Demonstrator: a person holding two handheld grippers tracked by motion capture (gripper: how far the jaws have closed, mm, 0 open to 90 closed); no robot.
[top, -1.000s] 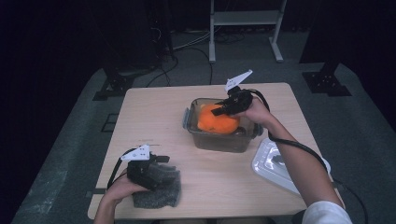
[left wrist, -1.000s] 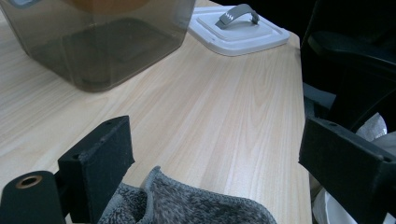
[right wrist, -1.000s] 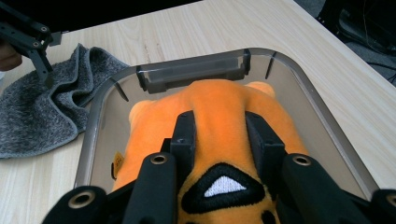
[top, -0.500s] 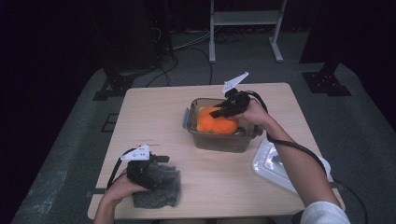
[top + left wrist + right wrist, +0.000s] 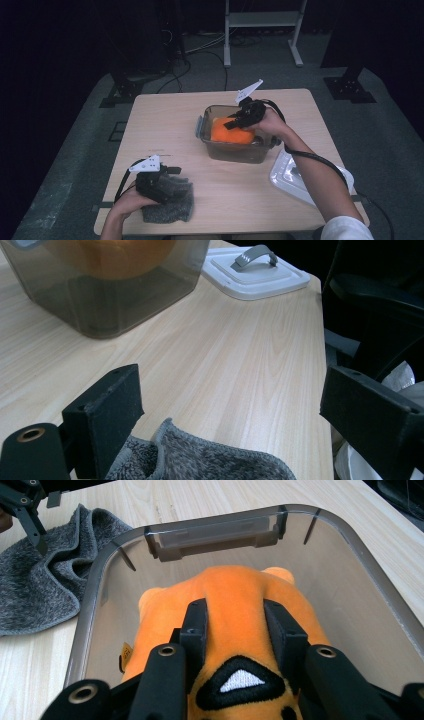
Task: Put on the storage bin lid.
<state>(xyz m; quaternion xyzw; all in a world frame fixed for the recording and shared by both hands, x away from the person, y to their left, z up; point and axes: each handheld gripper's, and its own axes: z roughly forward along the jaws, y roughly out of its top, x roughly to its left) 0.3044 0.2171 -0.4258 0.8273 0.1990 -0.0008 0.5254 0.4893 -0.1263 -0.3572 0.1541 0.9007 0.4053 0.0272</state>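
Note:
An orange plush toy (image 5: 229, 135) lies in a clear brown-tinted container (image 5: 235, 154) at the table's middle right. My right gripper (image 5: 236, 121) reaches into it from the right. Its pads (image 5: 197, 625) press both sides of the toy (image 5: 235, 595), and the jaws have just been opening slightly with the toy still between them. At the near left, my left gripper (image 5: 172, 174) rests over a grey fuzzy towel (image 5: 172, 209). It stands open (image 5: 230, 405) with the towel's edge (image 5: 200, 460) low between the wide-apart jaws, which do not press it.
A white lid (image 5: 295, 175) with a grey handle (image 5: 255, 255) lies at the table's near right corner, under the right forearm. Bare wood separates the towel from the container (image 5: 100, 300). A black chair stands past the table edge.
The right gripper with the toy has dipped a little lower into the container. The left hand and the towel have kept still.

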